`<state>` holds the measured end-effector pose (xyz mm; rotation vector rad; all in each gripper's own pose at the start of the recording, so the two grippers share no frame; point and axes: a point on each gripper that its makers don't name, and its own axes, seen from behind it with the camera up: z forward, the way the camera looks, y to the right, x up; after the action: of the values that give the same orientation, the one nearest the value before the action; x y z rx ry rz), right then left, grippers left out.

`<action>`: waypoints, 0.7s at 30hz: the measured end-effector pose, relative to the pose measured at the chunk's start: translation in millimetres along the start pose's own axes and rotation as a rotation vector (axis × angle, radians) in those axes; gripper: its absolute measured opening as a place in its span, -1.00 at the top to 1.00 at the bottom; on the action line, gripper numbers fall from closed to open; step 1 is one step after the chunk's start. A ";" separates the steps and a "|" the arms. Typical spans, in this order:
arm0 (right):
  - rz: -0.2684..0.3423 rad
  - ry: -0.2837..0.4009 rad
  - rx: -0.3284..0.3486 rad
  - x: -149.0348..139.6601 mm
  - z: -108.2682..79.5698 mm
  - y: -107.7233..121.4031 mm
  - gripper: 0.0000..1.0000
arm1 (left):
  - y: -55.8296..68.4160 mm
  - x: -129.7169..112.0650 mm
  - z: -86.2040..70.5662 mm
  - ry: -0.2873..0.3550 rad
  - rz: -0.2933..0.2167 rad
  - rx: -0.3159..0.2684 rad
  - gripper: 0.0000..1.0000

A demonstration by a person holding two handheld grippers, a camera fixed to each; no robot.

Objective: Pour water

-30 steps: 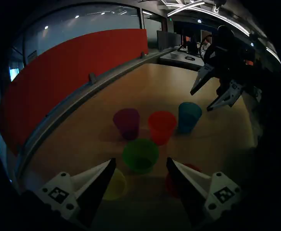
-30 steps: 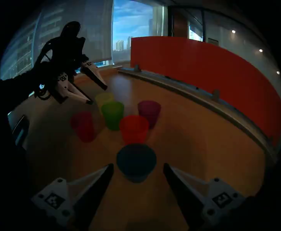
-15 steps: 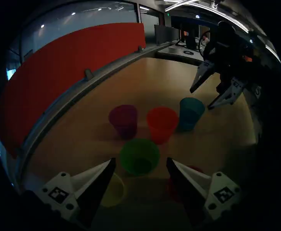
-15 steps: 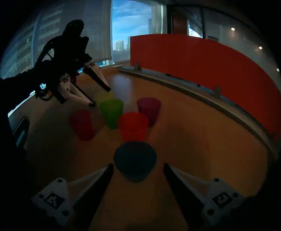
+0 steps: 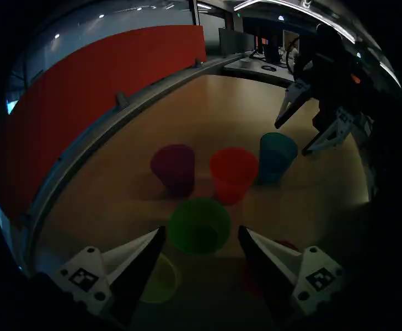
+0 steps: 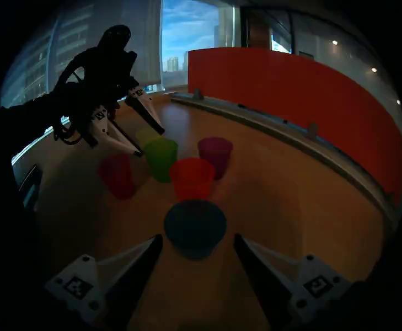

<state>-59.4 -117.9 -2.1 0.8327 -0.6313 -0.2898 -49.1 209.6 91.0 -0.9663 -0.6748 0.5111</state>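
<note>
So, tabletop (image 5: 217,105): warm brown wood, smooth, dimly lit.
Room: a long red partition (image 5: 90,77) runs along the table's far edge above a grey rail (image 5: 85,149); a window (image 6: 184,38) with blue sky and towers stands at the table's end; desks with screens (image 5: 256,55) sit farther off under strip lights.
Around: six plastic cups stand upright, close together and none stacked.
In the way: the orange-red cup (image 6: 192,176) and purple cup (image 6: 215,155) stand between the two grippers; the red cup (image 6: 117,175) and yellow cup (image 6: 145,135) flank the green one.
Left gripper (image 5: 201,229): fingers spread wide, holding nothing; the green cup (image 5: 199,226) sits between its tips, and whether they touch it cannot be told.
Right gripper (image 6: 197,237): fingers equally wide apart, gripping nothing; the teal cup (image 6: 195,227) stands just ahead, between the tips.
Person: a dark arm (image 6: 30,118) carries the left gripper.
Cups' look: tapered, translucent, open-topped; whether any holds water cannot be told in this light.
</note>
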 end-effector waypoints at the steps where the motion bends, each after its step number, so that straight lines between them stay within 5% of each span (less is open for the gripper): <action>1: -0.001 -0.001 0.000 -0.5 1.0 -0.1 -1.00 | 0.3 -1.0 0.8 -0.004 0.002 0.000 -0.95; 21: -0.005 -0.005 0.013 -3.7 22.2 -1.3 -1.00 | 1.9 -8.3 22.2 -0.047 0.008 -0.008 -0.96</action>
<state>-76.2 -130.2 6.5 0.8461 -0.6367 -0.2933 -70.9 217.7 95.7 -0.9670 -0.7164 0.5399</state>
